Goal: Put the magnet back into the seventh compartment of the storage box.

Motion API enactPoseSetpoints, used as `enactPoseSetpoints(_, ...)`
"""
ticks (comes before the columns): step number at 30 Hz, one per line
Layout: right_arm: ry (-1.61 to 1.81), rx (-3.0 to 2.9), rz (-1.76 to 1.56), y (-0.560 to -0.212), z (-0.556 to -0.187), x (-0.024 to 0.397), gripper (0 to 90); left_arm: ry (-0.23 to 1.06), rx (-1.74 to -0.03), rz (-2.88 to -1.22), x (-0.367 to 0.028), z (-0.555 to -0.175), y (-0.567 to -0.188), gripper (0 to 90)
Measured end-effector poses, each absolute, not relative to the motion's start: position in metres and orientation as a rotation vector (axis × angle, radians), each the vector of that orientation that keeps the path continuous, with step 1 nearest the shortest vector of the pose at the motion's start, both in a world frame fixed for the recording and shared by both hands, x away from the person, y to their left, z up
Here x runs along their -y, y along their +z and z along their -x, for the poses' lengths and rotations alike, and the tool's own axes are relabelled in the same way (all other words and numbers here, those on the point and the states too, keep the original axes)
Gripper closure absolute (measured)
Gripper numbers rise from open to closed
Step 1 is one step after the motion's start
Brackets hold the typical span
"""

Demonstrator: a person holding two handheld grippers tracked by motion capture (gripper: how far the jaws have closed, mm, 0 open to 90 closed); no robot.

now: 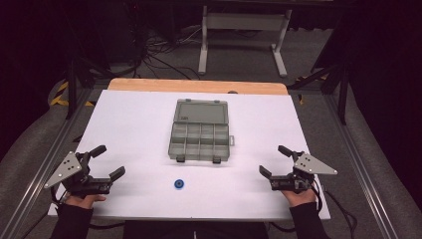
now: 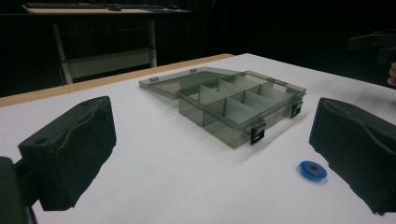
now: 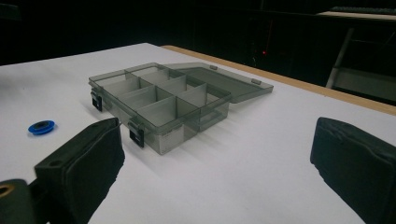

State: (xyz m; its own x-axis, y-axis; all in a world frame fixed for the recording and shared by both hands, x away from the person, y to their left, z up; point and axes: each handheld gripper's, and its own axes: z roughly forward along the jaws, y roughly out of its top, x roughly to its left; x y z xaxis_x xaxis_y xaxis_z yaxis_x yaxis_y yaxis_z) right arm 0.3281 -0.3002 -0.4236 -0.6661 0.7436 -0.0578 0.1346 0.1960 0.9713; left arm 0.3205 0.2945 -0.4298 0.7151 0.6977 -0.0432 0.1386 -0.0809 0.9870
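A grey see-through compartment box lies in the middle of the white table, its lid folded flat toward the far side and its several compartments bare. A small blue round disc rests on the table just in front of the box. My left gripper hovers open near the front left corner, nothing between its jaws. My right gripper is open at the front right, also with nothing in it. From the left gripper view the box and disc sit ahead; the right gripper view has the box and disc too.
The white table top ends in a wooden strip at the far side. Metal rails run along both sides. A white table frame and cables stand on the dark floor beyond.
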Motion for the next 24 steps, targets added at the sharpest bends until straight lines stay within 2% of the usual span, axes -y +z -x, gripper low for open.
enactPoseSetpoints(24, 1.514, -1.946, -0.807, -0.4211, -0.3277, 0.2977, 3.3, 0.528, -0.691, -1.631, -0.2953, -0.3213, -0.4297, 1.1)
